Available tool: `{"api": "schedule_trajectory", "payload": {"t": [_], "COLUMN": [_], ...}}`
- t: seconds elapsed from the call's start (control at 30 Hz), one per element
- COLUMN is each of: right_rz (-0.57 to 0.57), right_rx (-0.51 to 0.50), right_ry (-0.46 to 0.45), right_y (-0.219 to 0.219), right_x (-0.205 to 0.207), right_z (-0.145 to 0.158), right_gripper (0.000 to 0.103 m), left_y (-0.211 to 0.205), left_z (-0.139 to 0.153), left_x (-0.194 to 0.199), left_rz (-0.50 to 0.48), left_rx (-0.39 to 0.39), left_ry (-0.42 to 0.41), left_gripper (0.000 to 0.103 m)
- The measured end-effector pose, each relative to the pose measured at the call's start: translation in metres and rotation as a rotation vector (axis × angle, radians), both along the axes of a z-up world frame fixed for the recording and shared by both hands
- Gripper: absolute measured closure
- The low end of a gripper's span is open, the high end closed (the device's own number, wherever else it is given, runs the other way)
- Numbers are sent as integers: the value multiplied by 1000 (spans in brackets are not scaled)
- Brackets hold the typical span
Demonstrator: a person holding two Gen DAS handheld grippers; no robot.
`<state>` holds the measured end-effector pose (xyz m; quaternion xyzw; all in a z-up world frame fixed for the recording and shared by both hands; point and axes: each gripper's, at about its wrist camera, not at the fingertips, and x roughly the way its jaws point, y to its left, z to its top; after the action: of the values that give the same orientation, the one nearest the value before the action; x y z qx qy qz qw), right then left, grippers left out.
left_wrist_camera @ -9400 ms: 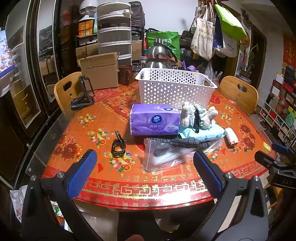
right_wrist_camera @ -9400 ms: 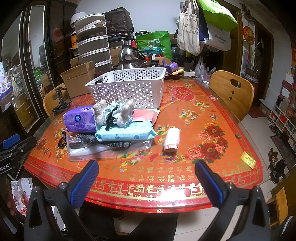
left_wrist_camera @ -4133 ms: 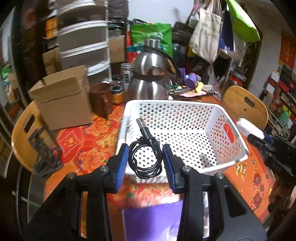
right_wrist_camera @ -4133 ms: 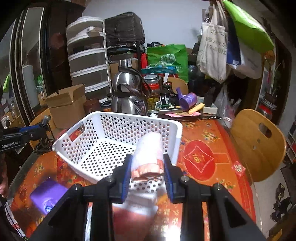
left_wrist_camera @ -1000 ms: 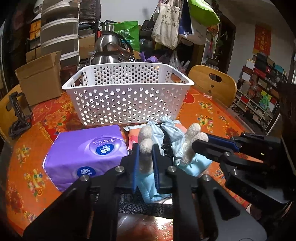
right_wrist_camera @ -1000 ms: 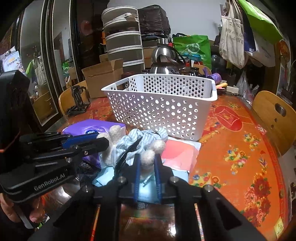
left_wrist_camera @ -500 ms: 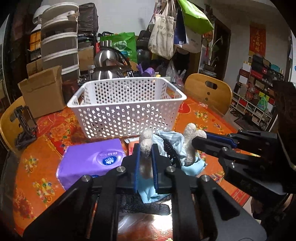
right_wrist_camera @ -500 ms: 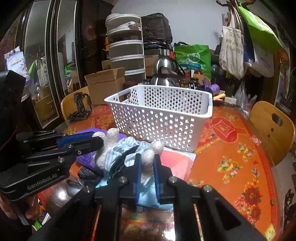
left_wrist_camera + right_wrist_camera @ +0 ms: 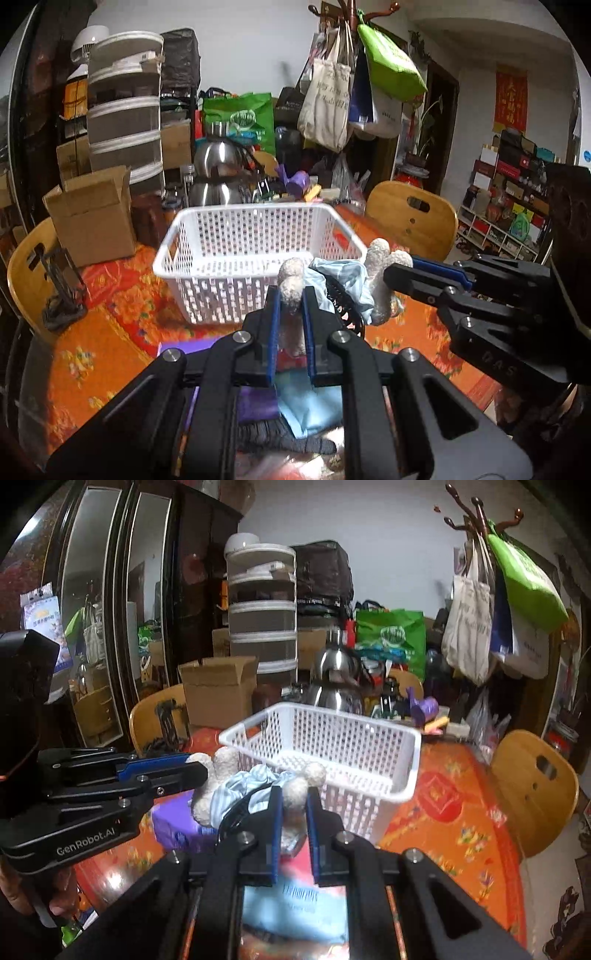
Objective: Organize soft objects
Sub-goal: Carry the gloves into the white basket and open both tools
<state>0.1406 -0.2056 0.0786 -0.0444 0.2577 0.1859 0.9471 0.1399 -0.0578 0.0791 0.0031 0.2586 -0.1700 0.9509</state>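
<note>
Both grippers clamp one plush toy (image 9: 343, 280): the left gripper (image 9: 290, 295) pinches a cream limb, the right gripper (image 9: 294, 794) another (striped blue cloth and a black strap bunch between them). It hangs above the table's near side, just short of the white basket (image 9: 236, 236). Below lie a purple tissue pack (image 9: 173, 827) and a light-blue pack (image 9: 310, 406).

A nubbly cloth plush toy (image 9: 291, 291), perforated white plastic basket (image 9: 236, 266), and seemingly glossy tablecloth (image 9: 99, 365).

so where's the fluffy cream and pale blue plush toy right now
The plush toy hangs pinched between left gripper and right gripper, just before the white perforated basket.
</note>
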Motion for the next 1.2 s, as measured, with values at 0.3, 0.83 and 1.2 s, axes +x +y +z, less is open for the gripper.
{"api": "schedule_trajectory", "payload": {"t": [0.3, 0.83, 1.2], "right_rz": [11, -15, 2], "right_rx": [11, -43, -75], "right_ry": [-39, 32, 40], "right_y": [1, 3, 10], "right_x": [49, 165, 190], "right_z": [48, 12, -25], "right_gripper": [92, 92, 92], "left_y": [2, -14, -9], "left_z": [56, 10, -34], "left_x": [67, 218, 245], "left_rz": [37, 126, 171], "left_rx": [-8, 38, 45], "left_ry": [6, 167, 209], "left_gripper": [92, 92, 91]}}
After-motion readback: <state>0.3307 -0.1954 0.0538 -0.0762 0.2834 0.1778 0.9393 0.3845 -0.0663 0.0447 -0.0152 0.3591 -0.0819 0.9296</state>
